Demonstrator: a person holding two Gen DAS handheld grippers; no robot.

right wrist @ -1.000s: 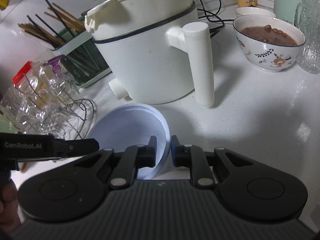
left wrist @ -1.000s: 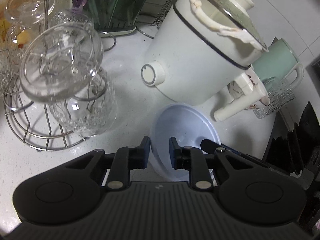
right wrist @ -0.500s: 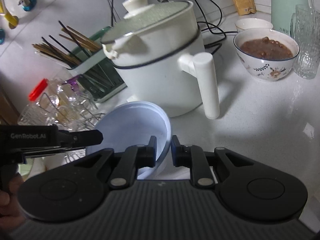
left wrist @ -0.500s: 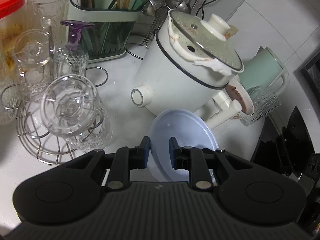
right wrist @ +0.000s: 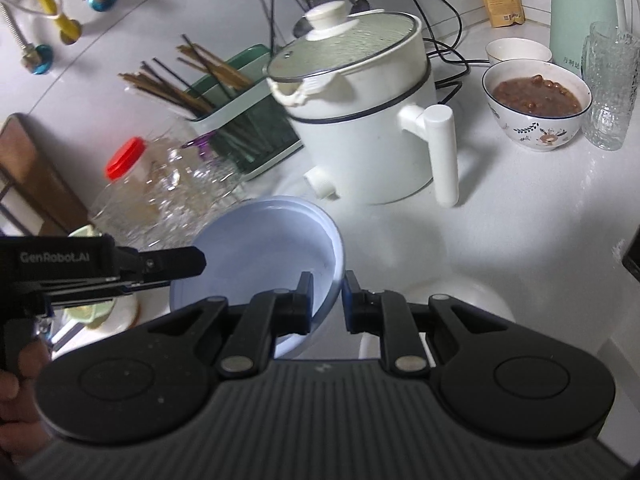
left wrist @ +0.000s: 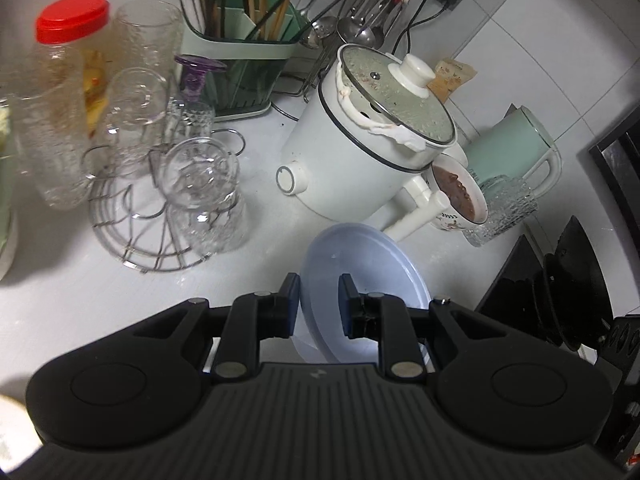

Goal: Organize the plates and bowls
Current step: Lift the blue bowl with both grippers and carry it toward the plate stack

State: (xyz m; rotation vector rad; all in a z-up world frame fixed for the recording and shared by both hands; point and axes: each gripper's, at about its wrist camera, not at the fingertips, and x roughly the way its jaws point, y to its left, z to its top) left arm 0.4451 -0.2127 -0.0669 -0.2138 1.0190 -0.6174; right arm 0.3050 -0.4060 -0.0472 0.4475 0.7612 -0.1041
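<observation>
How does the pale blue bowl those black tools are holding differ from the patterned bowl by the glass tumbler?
The blue bowl is plain and empty; the patterned bowl is white with a leaf design and a dark rim line, and holds brown food. The blue one is tilted, pinched at opposite rims by the left gripper and right gripper; the patterned one sits upright on the counter. Both are round.

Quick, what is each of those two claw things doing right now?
Left gripper: closed on the rim of the pale blue bowl.
Right gripper: closed on the same bowl's opposite rim.
</observation>
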